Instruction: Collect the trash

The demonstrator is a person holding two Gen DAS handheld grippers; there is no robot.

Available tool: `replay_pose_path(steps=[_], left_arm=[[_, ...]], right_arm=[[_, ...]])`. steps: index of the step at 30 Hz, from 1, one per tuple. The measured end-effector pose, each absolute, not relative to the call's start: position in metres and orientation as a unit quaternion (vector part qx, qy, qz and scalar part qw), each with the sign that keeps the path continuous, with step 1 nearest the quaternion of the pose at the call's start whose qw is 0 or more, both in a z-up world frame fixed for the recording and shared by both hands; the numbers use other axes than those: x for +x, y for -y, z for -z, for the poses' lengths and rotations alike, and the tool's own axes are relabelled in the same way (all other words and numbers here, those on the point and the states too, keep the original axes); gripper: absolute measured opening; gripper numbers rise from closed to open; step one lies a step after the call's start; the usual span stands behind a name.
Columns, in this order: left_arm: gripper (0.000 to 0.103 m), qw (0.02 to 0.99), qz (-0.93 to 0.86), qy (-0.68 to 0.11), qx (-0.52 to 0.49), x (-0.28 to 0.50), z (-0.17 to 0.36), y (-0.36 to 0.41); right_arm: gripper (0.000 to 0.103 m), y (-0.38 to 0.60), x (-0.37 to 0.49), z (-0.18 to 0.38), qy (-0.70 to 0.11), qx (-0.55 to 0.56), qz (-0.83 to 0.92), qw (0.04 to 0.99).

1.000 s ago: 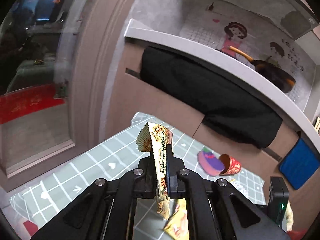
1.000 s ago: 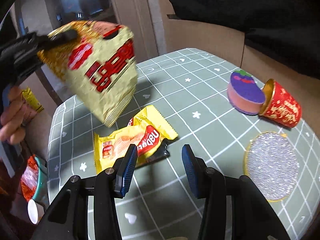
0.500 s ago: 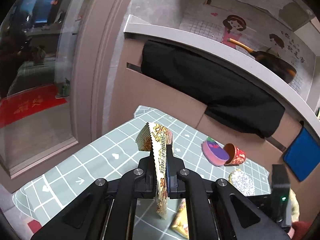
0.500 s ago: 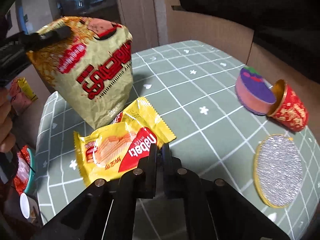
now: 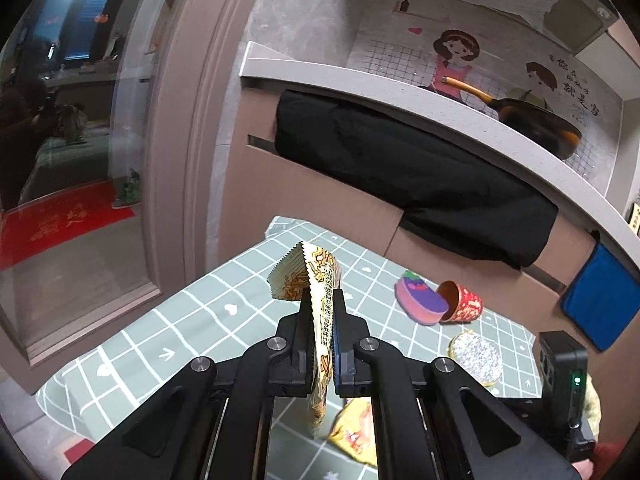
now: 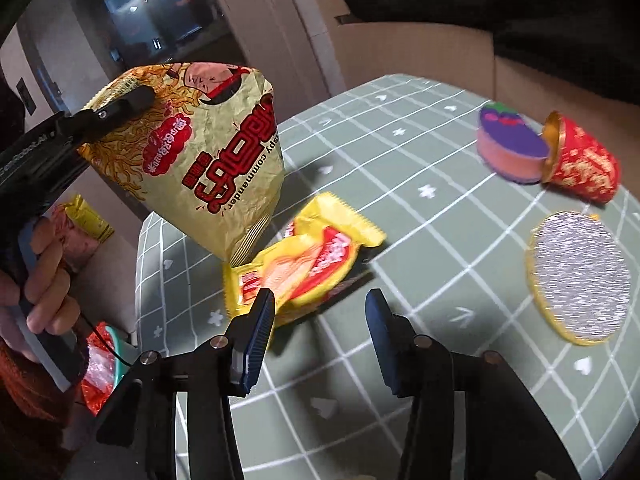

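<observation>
A: Left gripper (image 5: 323, 320)?
B: Clamped on noodle snack bag (image 6: 208, 168), held aloft above the bench (image 6: 400, 184)

A: Right gripper (image 6: 318, 312)?
B: Fingers spread apart, holding nothing; yellow wafer wrapper (image 6: 304, 264) lies on the bench just beyond, toward 11 o'clock of its tips

A: Other items?
B: Red cup (image 6: 584, 164) tipped over at 2 o'clock, purple-topped sponge (image 6: 512, 148) touching its mouth; foil lid (image 6: 576, 276) at 3 o'clock

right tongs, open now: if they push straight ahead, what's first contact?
Most likely the yellow wafer wrapper on the table: it lies just ahead of the right tongs, its near edge by the left fingertip. Depth is unclear, and the wrapper is motion-blurred.
</observation>
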State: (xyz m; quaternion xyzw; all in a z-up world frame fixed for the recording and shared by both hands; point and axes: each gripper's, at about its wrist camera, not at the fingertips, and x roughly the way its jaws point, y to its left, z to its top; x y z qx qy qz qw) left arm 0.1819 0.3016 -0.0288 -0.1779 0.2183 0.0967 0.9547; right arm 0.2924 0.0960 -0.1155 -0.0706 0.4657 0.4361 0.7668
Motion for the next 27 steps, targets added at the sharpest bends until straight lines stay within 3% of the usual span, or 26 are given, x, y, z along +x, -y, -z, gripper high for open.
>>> replay_pose_path(steps=[13,22,24,25,27], left_arm=[[0.007,0.945,-0.111,-0.225,-0.212,0.163,0.05,-0.326],[0.007,0.941,-0.113,-0.227,-0.224,0.16,0.053,-0.328],[0.007,0.941,-0.113,-0.227,-0.222,0.159,0.052,-0.327],[0.007,0.941,-0.113,-0.228,-0.222,0.16,0.051,-0.327],[0.007,0.942,-0.111,-0.228,-0.221,0.16,0.05,-0.326]], right_arm=[[0.046,-0.137,0.289,0.141,-0.444,-0.131,-0.369,0.806],[0.054,-0.146,0.278,0.143,-0.435,-0.171,-0.356,0.809],[0.05,-0.145,0.273,0.143,-0.429,-0.172,-0.365,0.808],[0.035,-0.143,0.27,0.142,-0.424,-0.171,-0.378,0.805],[0.019,-0.142,0.265,0.137,-0.416,-0.183,-0.383,0.804]])
